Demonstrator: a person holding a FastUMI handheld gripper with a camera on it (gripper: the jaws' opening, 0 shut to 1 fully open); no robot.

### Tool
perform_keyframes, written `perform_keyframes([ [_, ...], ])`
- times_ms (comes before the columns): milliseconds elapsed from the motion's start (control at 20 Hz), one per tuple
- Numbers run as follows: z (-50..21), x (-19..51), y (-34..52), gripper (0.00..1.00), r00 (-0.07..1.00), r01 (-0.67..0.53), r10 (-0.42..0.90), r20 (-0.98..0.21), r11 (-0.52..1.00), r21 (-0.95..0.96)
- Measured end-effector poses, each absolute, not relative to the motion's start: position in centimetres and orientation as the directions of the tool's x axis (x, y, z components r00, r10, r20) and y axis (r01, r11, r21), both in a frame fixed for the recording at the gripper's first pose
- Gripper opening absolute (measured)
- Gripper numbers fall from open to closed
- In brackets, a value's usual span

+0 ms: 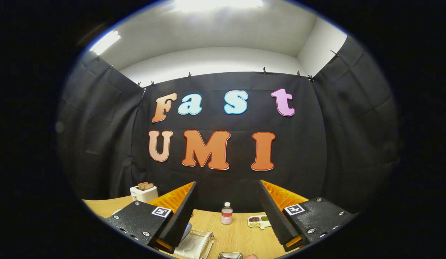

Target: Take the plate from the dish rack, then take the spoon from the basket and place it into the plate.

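Dish rack [196, 244] parts, white, are seen low on the wooden table [237, 235] just beside the left finger; whether a plate sits in it cannot be told. The gripper [226, 212] is held above the table with its fingers spread wide apart and nothing between them. Beyond them a small bottle [227, 213], a divided snack tray [259, 221] and a toaster [144, 192] are seen.

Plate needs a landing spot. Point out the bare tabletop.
The open claw holds nothing. Bare wood table lies between its fingers, from the bottle and sectioned tray back toward the camera. Crowded beside the dish rack; the toaster fills the far corner.
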State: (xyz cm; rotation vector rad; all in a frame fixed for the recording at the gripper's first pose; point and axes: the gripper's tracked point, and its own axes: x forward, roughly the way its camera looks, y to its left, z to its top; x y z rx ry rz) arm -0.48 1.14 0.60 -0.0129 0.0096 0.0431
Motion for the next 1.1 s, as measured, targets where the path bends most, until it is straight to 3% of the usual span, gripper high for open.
perform_keyframes([
  [450,-2.2,-0.4,5.2,0.98,0.981,-0.155,0.157,-0.11,0.988,0.023],
  [800,-10.1,-0.9,9.8,0.98,0.88,-0.272,0.296,-0.37,0.955,0.116],
  [1100,-16.9,-0.7,11.8,0.97,0.743,-0.265,0.28,-0.608,0.957,0.117],
])
